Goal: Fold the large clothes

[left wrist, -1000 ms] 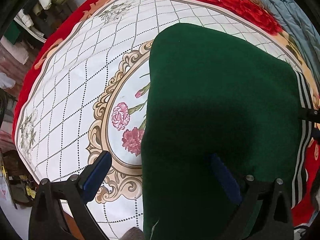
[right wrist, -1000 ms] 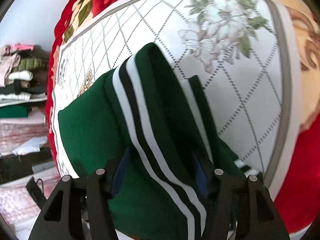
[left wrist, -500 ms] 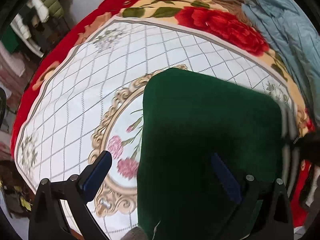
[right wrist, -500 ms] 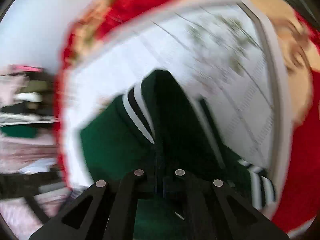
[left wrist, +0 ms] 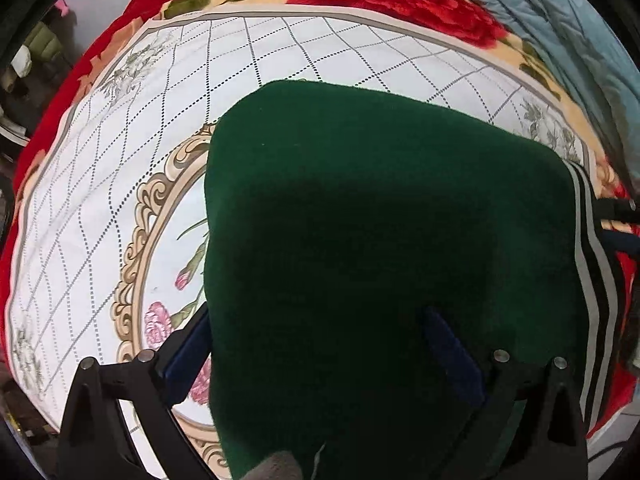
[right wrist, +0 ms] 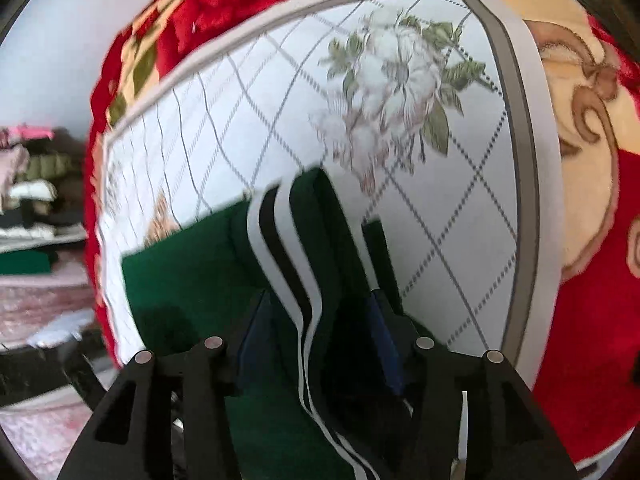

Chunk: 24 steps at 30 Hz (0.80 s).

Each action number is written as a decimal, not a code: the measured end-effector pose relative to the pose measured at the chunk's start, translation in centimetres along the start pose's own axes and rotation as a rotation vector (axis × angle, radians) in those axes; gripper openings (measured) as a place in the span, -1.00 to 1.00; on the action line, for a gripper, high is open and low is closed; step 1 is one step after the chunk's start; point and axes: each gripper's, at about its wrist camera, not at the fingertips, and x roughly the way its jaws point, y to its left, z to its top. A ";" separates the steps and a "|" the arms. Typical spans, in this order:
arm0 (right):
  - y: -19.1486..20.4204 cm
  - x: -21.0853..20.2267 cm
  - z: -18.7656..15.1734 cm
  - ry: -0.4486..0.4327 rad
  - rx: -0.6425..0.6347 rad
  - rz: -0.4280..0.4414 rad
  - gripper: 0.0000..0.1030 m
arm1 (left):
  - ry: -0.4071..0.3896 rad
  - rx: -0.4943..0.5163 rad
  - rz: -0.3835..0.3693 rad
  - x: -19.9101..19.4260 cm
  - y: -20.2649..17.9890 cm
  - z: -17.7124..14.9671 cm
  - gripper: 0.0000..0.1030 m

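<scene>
A dark green garment [left wrist: 380, 240] with white and black striped trim [left wrist: 592, 280] lies folded on a floral blanket [left wrist: 120, 184]. My left gripper [left wrist: 316, 344] is open, its jaws wide apart over the garment's near left edge, one finger beside the cloth and one over it. In the right wrist view the striped edge [right wrist: 288, 264] of the garment [right wrist: 184, 280] stands up in a fold between the fingers of my right gripper [right wrist: 316, 332], which is open around it. The right gripper's fingers also show at the right edge of the left wrist view [left wrist: 616, 208].
A light blue quilted garment [left wrist: 560, 20] lies at the blanket's far right. Stacks of folded clothes [right wrist: 32, 184] sit on shelves beyond the bed's left side. The blanket's red border [right wrist: 592, 320] marks the bed edge near the right gripper.
The right gripper, shut on the striped fold half a second ago, has opened again. The left view shifted, then came back closer over the garment; the left gripper stayed open.
</scene>
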 end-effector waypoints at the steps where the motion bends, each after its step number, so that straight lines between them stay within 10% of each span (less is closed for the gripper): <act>1: -0.3 0.0 0.5 -0.012 0.018 0.031 0.02 | -0.008 -0.006 -0.007 0.0 -0.1 0.0 1.00; 6: -0.5 3.4 4.2 0.020 0.034 0.207 -0.25 | 0.018 -0.044 -0.013 0.2 0.1 0.3 1.00; 7: 0.2 3.9 4.4 0.034 0.019 0.209 -0.80 | 0.025 -0.046 -0.011 0.3 0.0 0.4 1.00; 13: 1.4 -0.2 4.7 -0.142 0.044 0.112 -0.97 | 0.022 -0.033 -0.047 -0.1 0.0 0.2 1.00; 20: -0.9 4.1 6.1 0.047 0.050 0.027 -0.90 | 0.078 -0.047 -0.046 -0.4 -0.1 0.9 1.00; 24: -1.4 0.9 5.3 0.082 0.035 0.065 -0.13 | 0.039 -0.082 0.000 -3.0 0.7 1.0 1.00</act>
